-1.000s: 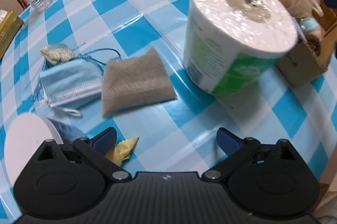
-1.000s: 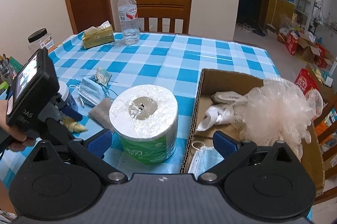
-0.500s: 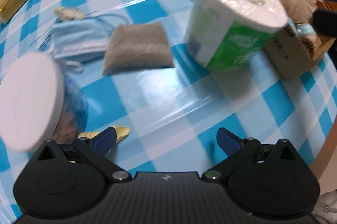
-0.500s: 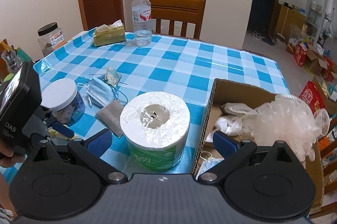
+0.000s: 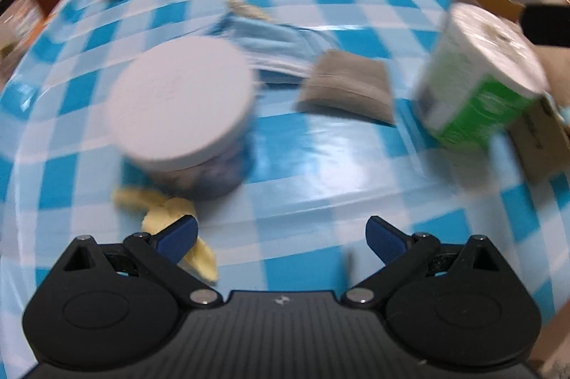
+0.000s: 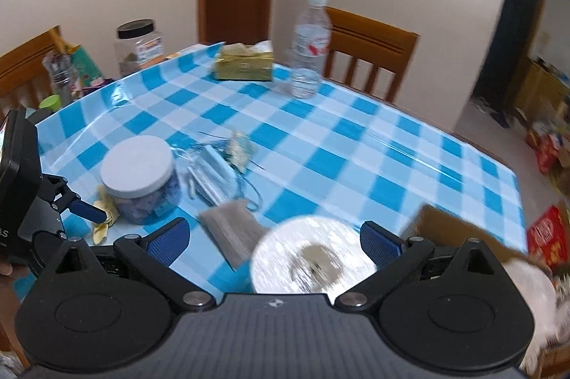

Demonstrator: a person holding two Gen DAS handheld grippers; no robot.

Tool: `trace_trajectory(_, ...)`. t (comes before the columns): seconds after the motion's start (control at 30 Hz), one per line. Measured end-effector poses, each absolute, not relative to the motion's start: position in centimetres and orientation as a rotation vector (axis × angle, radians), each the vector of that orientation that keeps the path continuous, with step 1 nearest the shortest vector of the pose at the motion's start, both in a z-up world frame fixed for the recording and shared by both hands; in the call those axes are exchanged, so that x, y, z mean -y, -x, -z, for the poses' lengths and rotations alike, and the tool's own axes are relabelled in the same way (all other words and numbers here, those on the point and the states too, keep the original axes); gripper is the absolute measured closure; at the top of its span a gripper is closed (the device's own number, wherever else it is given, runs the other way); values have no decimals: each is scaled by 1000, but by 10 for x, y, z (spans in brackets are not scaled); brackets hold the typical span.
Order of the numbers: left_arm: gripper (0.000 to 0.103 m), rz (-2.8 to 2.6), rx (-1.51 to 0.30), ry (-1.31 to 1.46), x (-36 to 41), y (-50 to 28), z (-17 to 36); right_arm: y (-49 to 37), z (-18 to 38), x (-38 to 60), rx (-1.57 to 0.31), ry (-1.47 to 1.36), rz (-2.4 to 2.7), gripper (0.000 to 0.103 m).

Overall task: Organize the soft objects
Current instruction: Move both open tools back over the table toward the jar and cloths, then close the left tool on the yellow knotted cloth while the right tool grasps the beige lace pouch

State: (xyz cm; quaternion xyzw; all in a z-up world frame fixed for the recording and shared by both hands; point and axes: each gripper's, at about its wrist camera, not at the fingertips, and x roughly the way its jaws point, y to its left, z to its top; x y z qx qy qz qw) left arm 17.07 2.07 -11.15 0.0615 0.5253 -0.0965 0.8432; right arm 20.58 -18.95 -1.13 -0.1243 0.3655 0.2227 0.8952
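Note:
A grey sponge pad [image 5: 347,90] [image 6: 233,233] lies on the blue checked tablecloth, beside a blue face mask [image 5: 276,51] [image 6: 210,172] and a small beige pouch [image 6: 240,147]. A yellow cloth [image 5: 171,218] [image 6: 105,211] lies crumpled by a white-lidded jar [image 5: 181,104] [image 6: 137,167]. A toilet roll [image 5: 477,72] [image 6: 313,261] in green wrap stands next to the cardboard box [image 5: 541,140]. My left gripper [image 5: 281,233] is open and empty, its left fingertip over the yellow cloth. My right gripper [image 6: 274,240] is open above the toilet roll. Both views are blurred.
A water bottle [image 6: 308,47], a gold tissue pack [image 6: 244,62], a black-lidded jar [image 6: 139,46] and a cup of pens [image 6: 60,76] stand at the far side. Wooden chairs [image 6: 370,49] border the table. A hand holds the left gripper [image 6: 21,201].
The left gripper has swung left and pulled back, so the jar and yellow cloth now lie ahead of it. The right gripper has turned left, away from the box, over the toilet roll.

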Motion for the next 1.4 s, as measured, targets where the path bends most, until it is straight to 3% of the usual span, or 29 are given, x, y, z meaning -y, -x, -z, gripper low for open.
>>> trace_trajectory(0.23,5,48,-1023,-106,-45,-171,107,-227,20,155,-788,341,-569,1)
trace_trajectory(0.63,8,-45,-1077,-30,-63,-179,124,-288,55,108,-992,566,-782,8)
trace_trajectory(0.7,8,-48,-1087,-30,-63,-180,126,-301,67,101,-1034,602,-804,13)
trace_trajectory(0.97,24,-59,-1105,-1,-67,-187,128,-319,105,82,-1141,713,-834,23)
trace_trajectory(1.23,32,-72,-1110,23,-70,-191,127,-330,122,76,-1188,750,-845,31)
trace_trajectory(1.4,43,-81,-1113,35,-72,-191,126,-332,127,74,-1207,757,-849,43)
